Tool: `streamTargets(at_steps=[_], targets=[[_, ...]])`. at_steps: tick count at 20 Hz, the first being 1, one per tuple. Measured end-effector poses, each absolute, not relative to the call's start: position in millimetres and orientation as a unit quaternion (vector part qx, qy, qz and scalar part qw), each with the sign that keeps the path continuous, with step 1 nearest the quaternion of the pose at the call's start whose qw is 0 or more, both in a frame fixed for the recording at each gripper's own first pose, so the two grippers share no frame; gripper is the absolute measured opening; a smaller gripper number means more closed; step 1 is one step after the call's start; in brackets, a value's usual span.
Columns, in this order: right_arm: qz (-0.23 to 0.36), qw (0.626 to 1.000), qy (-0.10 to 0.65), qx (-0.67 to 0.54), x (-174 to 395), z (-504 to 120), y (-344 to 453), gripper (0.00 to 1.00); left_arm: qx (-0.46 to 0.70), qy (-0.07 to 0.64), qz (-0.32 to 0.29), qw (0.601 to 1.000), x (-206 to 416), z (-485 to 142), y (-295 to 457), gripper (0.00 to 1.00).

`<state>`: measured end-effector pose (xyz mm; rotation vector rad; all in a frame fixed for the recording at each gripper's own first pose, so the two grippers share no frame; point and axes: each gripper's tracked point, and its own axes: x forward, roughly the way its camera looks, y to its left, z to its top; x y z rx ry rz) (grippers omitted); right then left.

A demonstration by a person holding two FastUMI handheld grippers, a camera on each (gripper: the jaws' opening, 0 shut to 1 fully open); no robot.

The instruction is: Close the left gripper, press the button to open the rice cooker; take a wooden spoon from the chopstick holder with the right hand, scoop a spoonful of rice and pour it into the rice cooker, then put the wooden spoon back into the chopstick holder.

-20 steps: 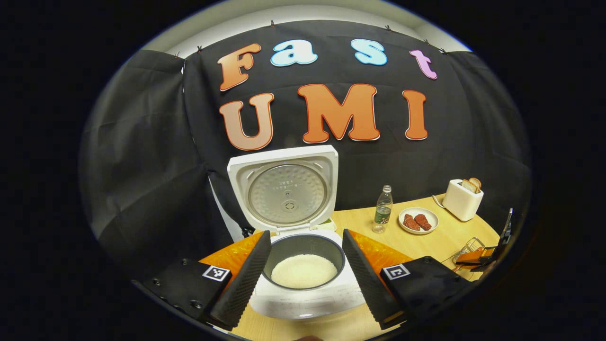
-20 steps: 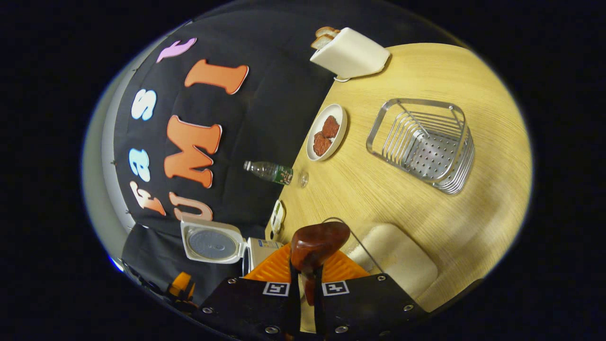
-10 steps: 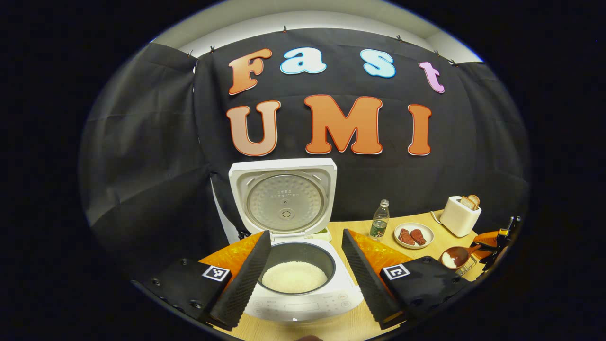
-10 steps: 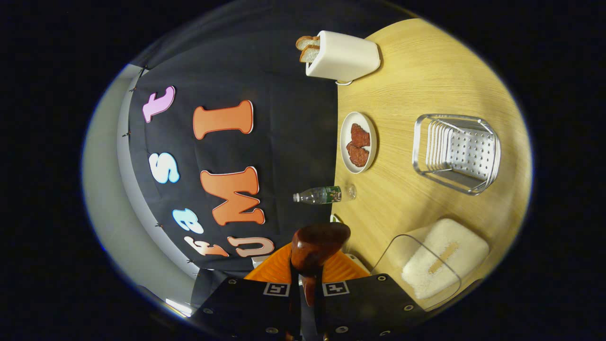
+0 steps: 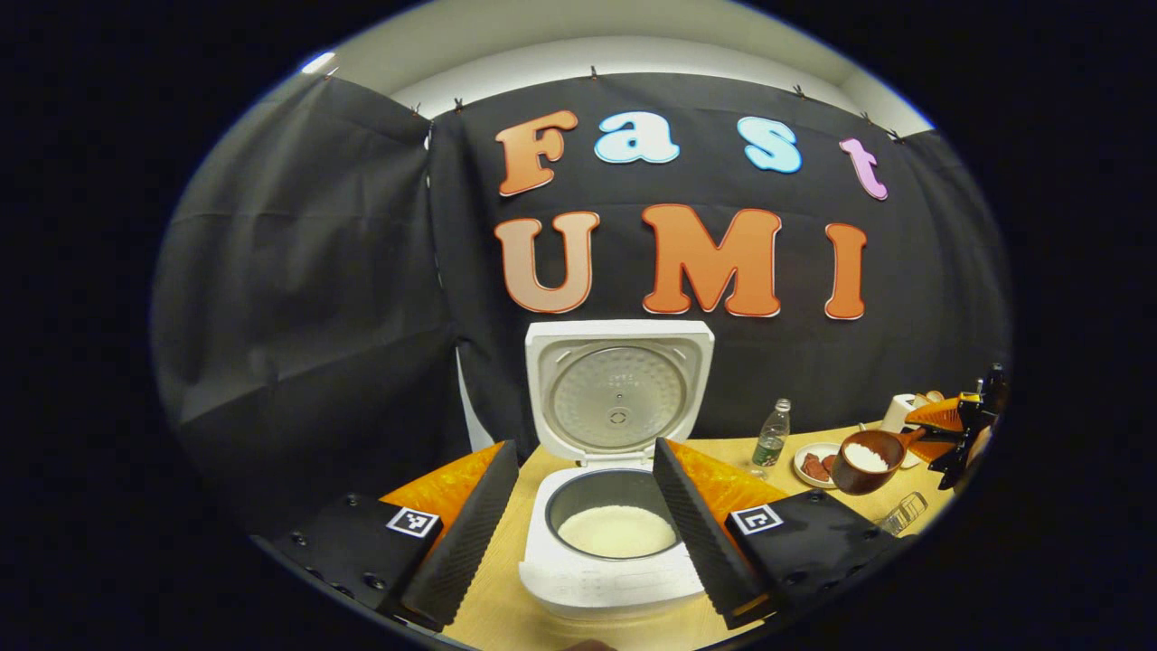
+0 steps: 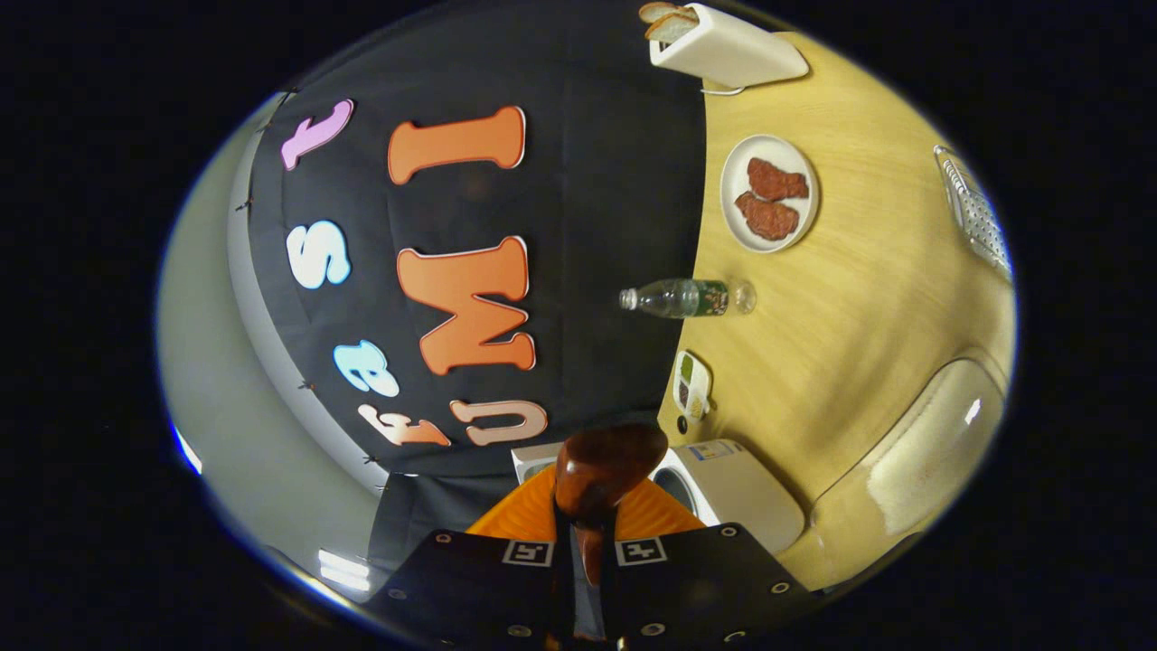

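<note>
Open rice cooker (image 5: 617, 506), rice-filled wooden spoon (image 5: 863, 459) right

A light wooden table (image 6: 850, 298) carries the open rice cooker (image 5: 615, 542), water bottle (image 6: 682, 297), plate (image 6: 769, 193), toaster (image 6: 728, 47) and clear rice container (image 6: 913, 452).

A black cloth wall (image 5: 298, 298) hangs in soft folds straight ahead of the left claw, clipped along its top edge — above it runs a pale wall or ceiling strip (image 5: 615, 50), evenly lit. Below, a light wood-grain counter (image 6: 850, 298) meets the cloth's foot — it spreads out ahead and to one side of the right claw.
</note>
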<state>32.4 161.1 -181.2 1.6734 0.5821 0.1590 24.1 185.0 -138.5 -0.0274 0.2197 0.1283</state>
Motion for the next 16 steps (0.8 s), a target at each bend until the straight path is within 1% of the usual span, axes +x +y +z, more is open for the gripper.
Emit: streamTargets(at_steps=[2,3,4,5,6,7,8,13,14,16], targets=[[0.09,0.638,0.263,0.718,49,-169,188,0.11,-0.018,0.108,0.08,0.991,17,-139,205,1.0],[0.098,0.644,0.269,0.71,58,-165,202,0.11,-0.02,0.109,0.082,0.99,13,-140,211,0.97],[0.108,0.652,0.273,0.699,67,-160,215,0.11,-0.02,0.106,0.086,0.99,10,-140,218,0.97],[0.115,0.659,0.275,0.691,76,-154,227,0.11,-0.017,0.103,0.092,0.99,8,-139,226,1.0],[0.123,0.665,0.276,0.683,85,-149,238,0.1,-0.013,0.103,0.098,0.99,5,-142,231,0.97],[0.13,0.671,0.275,0.676,93,-143,248,0.1,-0.008,0.105,0.105,0.989,4,-143,237,1.0],[0.136,0.68,0.274,0.666,102,-138,258,0.11,-0.004,0.106,0.109,0.988,3,-145,242,0.97],[0.148,0.764,0.268,0.568,127,-127,296,0.11,-0.018,0.116,0.121,0.986,-5,-152,264,0.96],[0.149,0.781,0.265,0.546,131,-127,303,0.11,-0.018,0.117,0.12,0.986,-6,-153,267,1.0],[0.151,0.813,0.258,0.5,138,-122,317,0.11,-0.013,0.119,0.118,0.986,-6,-154,276,1.0]])
